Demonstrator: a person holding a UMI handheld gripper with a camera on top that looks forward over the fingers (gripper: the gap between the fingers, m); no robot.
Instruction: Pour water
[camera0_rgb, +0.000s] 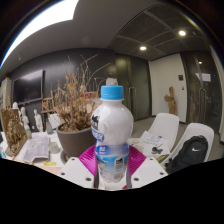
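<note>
Office room behind, one dried-plant pot (75, 128); fingers (112, 172) pinching one blue-capped water bottle (112, 130) upright.

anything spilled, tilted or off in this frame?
Nothing stands out. The bottle is upright with its blue cap on, held between the gripper fingers, no spill visible. The plant pot behind it also stands upright.
</note>
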